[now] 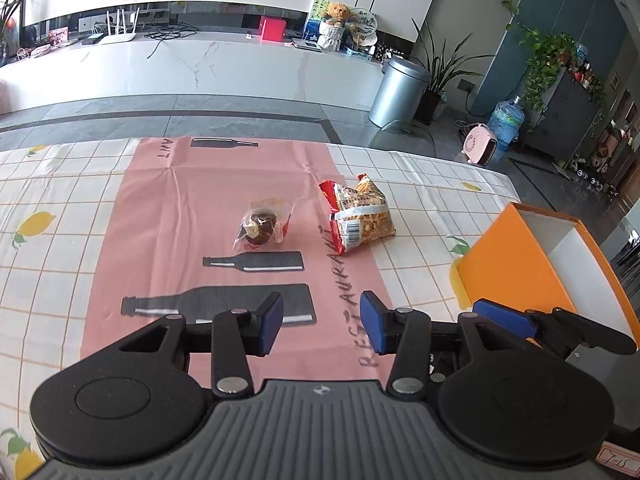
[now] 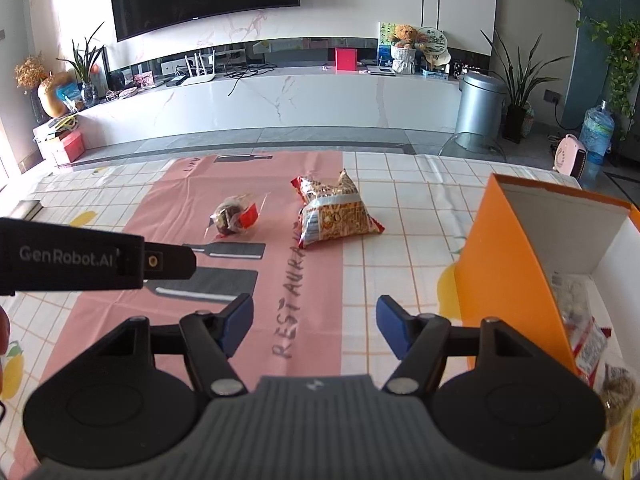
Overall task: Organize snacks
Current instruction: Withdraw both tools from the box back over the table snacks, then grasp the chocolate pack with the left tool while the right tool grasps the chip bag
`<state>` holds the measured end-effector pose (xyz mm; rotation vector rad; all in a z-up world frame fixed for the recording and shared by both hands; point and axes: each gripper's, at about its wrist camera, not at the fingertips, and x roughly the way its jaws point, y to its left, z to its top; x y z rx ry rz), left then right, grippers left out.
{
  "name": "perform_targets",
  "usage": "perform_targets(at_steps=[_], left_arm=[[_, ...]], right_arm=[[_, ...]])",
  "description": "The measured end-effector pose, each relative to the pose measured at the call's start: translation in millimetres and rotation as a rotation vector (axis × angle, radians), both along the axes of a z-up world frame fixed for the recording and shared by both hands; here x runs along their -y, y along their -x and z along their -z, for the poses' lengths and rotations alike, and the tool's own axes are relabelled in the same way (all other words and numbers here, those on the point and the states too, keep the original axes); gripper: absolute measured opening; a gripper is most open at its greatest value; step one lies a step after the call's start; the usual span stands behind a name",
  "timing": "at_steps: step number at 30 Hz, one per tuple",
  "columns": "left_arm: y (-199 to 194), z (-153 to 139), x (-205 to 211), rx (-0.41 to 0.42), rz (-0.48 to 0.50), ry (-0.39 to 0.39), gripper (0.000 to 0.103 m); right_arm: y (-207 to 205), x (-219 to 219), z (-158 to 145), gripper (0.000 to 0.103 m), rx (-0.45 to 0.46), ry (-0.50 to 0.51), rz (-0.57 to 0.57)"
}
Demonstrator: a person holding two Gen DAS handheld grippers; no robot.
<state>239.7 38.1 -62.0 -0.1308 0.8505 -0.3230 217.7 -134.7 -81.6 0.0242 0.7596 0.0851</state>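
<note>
A puffed snack bag [image 1: 360,216] [image 2: 338,212] with red edges lies on the table at the pink mat's right border. A small clear-wrapped brown sweet [image 1: 262,226] [image 2: 236,216] lies to its left on the mat. An orange box [image 1: 516,268] [image 2: 516,264] with a white inside stands at the right and holds several wrapped snacks [image 2: 588,344]. My left gripper [image 1: 320,326] is open and empty, short of both snacks. My right gripper [image 2: 314,326] is open and empty beside the box; it also shows in the left wrist view [image 1: 504,316].
The pink mat [image 1: 200,208] with bottle prints lies on a lemon-print checked tablecloth [image 1: 52,208]. The table's far edge runs just beyond the mat. The left gripper's body [image 2: 80,258] crosses the left of the right wrist view.
</note>
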Motion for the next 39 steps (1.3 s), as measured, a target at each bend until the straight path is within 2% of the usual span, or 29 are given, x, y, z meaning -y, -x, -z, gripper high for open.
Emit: perform_targets(at_steps=[7,17,22,26,28,29,32,34,39], left_arm=[[-26,18,-2,0.005,0.003,-0.003,0.057],[-46,43,-16,0.023,0.006,0.075,0.058],[-52,51,-11,0.040,0.025,0.068,0.058],[-58,52,-11,0.060,-0.053,0.021,0.058],[-62,51,-12,0.079,-0.051,0.012,0.072],[-66,49,-11,0.089,-0.041,0.004,0.083],[-74,47,-10,0.112,-0.033,-0.048,0.082],[-80,47,-9,0.115,-0.030,-0.056,0.082],[-83,48,-15,0.129,-0.048,0.014,0.083]], right_arm=[[-34,-2,16,0.066,0.011,0.030,0.007],[-67,5,41,0.066,0.039,0.052,0.060],[-77,9,49,0.065,0.046,0.034,0.084],[-81,10,52,0.065,0.053,0.004,0.094],[-84,9,51,0.065,0.066,-0.019,0.095],[-87,9,51,0.065,0.070,-0.028,0.090],[-97,1,51,0.070,0.080,0.004,0.085],[-104,-2,52,0.073,0.104,0.040,0.089],[-115,-6,61,0.078,0.128,0.062,0.076]])
